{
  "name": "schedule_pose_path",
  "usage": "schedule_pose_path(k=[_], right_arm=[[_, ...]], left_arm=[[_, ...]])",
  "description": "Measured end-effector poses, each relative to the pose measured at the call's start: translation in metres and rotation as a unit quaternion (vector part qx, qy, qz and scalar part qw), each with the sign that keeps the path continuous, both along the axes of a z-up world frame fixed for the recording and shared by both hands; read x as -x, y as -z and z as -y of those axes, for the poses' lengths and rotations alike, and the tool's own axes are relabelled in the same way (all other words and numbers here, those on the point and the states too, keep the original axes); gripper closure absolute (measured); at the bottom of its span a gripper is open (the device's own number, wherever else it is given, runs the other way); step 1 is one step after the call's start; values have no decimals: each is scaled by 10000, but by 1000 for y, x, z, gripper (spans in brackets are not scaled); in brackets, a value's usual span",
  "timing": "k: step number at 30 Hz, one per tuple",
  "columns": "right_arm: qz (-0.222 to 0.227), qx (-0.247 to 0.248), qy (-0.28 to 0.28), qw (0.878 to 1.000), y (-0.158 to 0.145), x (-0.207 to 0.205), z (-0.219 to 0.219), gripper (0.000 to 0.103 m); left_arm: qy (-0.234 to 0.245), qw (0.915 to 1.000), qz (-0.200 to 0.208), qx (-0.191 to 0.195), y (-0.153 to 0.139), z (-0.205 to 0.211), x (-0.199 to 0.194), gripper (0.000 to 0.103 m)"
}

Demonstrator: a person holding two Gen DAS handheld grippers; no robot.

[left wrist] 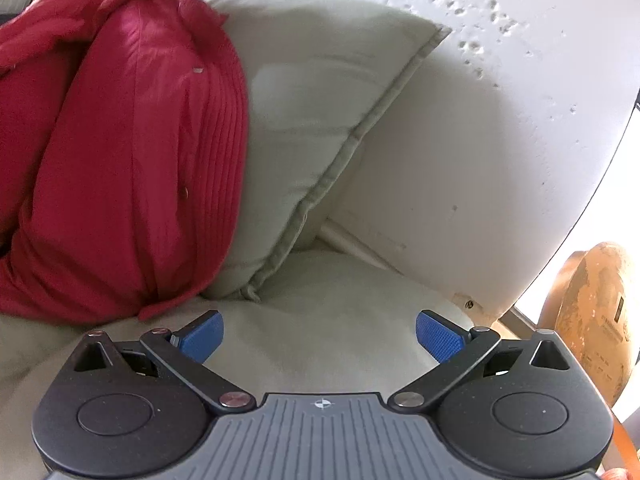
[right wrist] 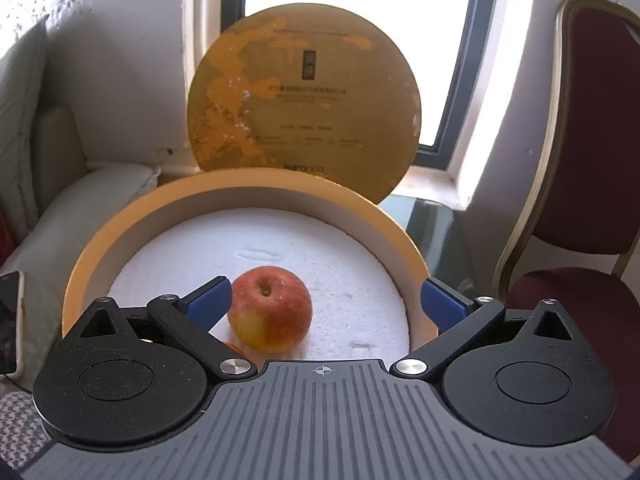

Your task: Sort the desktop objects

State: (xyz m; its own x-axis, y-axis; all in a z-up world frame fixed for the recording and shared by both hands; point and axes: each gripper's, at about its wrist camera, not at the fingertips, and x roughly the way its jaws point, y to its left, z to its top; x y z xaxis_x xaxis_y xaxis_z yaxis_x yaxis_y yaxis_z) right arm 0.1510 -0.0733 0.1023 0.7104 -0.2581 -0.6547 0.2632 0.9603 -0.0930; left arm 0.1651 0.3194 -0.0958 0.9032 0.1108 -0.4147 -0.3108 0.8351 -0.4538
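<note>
**Apple waits in the round box, right tongs spread around it**

Apple (right wrist: 270, 308) is seen lying stem-up on the white foam floor (right wrist: 280, 248) of the round orange box (right wrist: 248, 196), toward the near side. The right tongs (right wrist: 326, 306) are spread wide, nothing pinched; the left blue pad (right wrist: 210, 304) appears just beside the fruit's flank, though contact cannot be confirmed, and the right pad (right wrist: 442, 306) sits out by the box rim. A sliver of something orange (right wrist: 232, 347) is glimpsed under the apple's near edge and cannot be identified.

The fruit is judged firm, smooth-skinned, fairly weighty and prone to roll or bruise, so a grip across the widest part, level with the middle, is favoured.

Room is bounded by the box wall on all sides; the round lid (right wrist: 304, 100) leans upright behind, and a phone (right wrist: 10, 320) lies off to the left. Upward is the open way out.

The left tongs (left wrist: 320, 336) are held spread and empty over a pale cushion (left wrist: 320, 344), beside a red pillow (left wrist: 132, 168).
</note>
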Motion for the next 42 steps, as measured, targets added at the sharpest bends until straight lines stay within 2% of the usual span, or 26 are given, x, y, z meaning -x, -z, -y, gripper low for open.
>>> schedule_pose_path(k=[7,11,15,20,24,31,35,40,42], right_arm=[[14,29,34,10000,0,-2,2,0],[-8,18,42,10000,1,-2,2,0],[1,-12,-6,10000,0,-1,2,0],[3,-105,-46,9999,2,0,1,0],[-14,-129,-101,9999,3,2,-1,0],[-23,-124,-75,9999,2,2,0,0],[-50,-97,-66,9999,2,0,0,0],[-72,-83,-76,9999,2,-2,0,0],[-62,-94,-84,9999,2,-3,0,0]], left_arm=[[-102,9999,-96,1,10,-5,-14,1],[-317,9988,221,-297,-12,-12,-17,1],[-404,9982,306,-320,-24,-16,-2,1],[-466,9982,123,-368,-18,-17,11,1],[-526,9983,19,-255,-12,-18,16,1],[-347,9992,-188,-94,5,-11,3,1],[-353,9988,-303,-135,12,-8,-6,1],[-526,9966,168,-619,-14,-9,-4,1],[-539,9960,296,-652,-23,-11,-1,1]])
